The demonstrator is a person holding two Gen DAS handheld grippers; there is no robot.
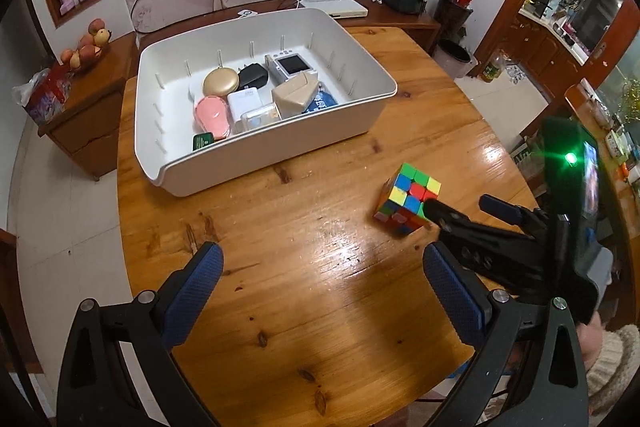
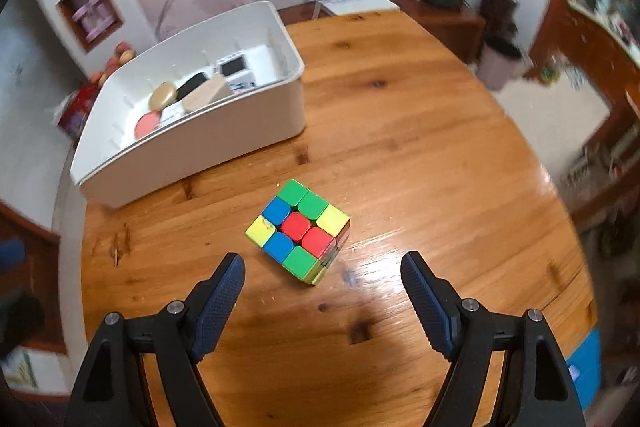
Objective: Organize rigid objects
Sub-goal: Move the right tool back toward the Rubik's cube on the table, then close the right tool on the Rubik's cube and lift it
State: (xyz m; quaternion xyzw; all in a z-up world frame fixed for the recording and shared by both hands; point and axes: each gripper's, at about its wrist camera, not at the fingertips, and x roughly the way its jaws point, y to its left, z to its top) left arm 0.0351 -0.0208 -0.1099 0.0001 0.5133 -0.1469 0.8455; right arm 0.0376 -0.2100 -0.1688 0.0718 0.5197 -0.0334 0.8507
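The right gripper (image 2: 322, 269) has its jaws spread wide, empty, with the puzzle cube (image 2: 299, 235) on the wooden tabletop (image 2: 420, 155) just ahead of the gap between them. The left gripper (image 1: 323, 263) is likewise open and empty. Farther back sits the white bin (image 1: 256, 143) holding small items.

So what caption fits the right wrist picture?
Open right gripper nears a puzzle cube on the wooden table, beside a white bin.
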